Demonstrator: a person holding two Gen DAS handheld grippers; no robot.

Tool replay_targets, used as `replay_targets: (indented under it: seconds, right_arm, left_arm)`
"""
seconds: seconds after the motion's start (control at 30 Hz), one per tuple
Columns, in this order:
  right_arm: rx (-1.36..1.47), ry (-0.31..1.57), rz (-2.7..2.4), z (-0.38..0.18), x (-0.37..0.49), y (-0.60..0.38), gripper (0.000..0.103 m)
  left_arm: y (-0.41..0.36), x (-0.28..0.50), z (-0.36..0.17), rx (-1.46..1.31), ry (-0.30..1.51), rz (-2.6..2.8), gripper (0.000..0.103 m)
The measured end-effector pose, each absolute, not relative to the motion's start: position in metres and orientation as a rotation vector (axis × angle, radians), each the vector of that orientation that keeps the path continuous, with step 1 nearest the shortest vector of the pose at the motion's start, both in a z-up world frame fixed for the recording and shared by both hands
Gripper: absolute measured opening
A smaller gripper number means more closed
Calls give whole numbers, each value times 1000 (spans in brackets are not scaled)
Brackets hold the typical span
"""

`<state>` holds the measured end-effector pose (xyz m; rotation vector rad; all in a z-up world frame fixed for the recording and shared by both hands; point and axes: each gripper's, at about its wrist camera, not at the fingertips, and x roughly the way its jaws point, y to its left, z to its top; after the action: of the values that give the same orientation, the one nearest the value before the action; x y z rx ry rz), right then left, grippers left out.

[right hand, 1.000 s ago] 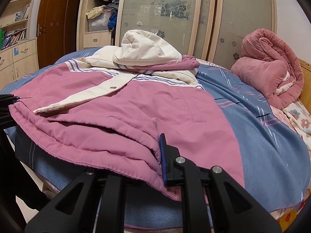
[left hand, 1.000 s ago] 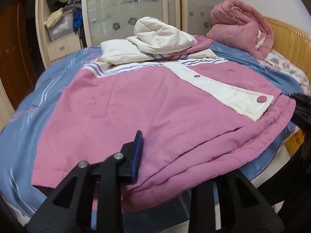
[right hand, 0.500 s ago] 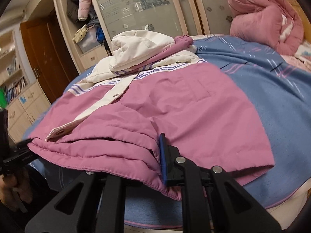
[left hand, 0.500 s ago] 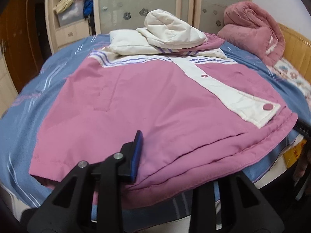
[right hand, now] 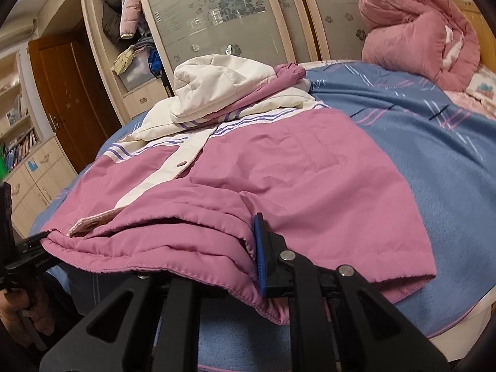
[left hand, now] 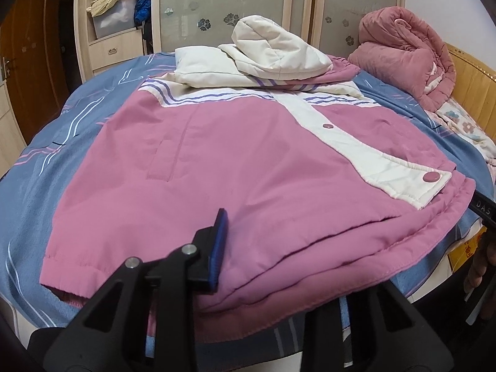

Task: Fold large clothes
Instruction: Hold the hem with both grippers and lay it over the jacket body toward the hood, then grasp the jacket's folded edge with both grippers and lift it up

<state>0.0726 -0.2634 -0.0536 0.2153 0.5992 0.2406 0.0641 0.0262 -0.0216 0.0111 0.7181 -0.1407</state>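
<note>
Since a second ago the right gripper (right hand: pixel 245 266) has rolled, both still clenched on the pink jacket's (left hand: pixel 248 167) hem near the blue bedsheet's (left hand: pixel 46 161) front edge; left gripper (left hand: pixel 257 266) too. Next, I judge: carry hem toward the white hood (left hand: pixel 279 49).

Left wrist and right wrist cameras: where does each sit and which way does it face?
Left wrist view: sits on the left gripper at the bed's near edge, looks across the pink padded jacket with white hood toward the frosted wardrobe doors; the right gripper shows at the right edge.
Right wrist view: sits on the right gripper, clamped on the jacket's hem, same facing; the left gripper and a hand show at left.
Shared: jacket, blue bedspread, rolled pink quilt, wardrobe.
</note>
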Motion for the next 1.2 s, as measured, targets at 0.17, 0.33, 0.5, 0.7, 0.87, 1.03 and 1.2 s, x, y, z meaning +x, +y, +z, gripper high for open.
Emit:
replay_targets:
  seconds: [0.17,0.33,0.5,0.7,0.87,1.03,1.2]
  right_arm:
    - [179,577,232,-49,74,-261,13]
    - [167,543,233,-40,78,-259,12]
    - [173,517,228,-28,86,-260,12]
    - [176,492,231,-13,96,-256,11]
    - [174,471,229,3,103,-255,10]
    - [167,450,222,18,108,-254,10]
    - [152,417,213,31,114,-252,10]
  left_arm:
    - [28,67,-18,-2,706,-161,23]
    - [29,75,-11,-16,710,-176,19]
    - [25,76,3,3,676,-176,13]
    - [27,81,23,-4,638,-181,9]
    - [27,89,38,-1,624,-183,8]
    - [31,96,51,-18,604,-182,8]
    - [34,107,64,-28,592,-193,8]
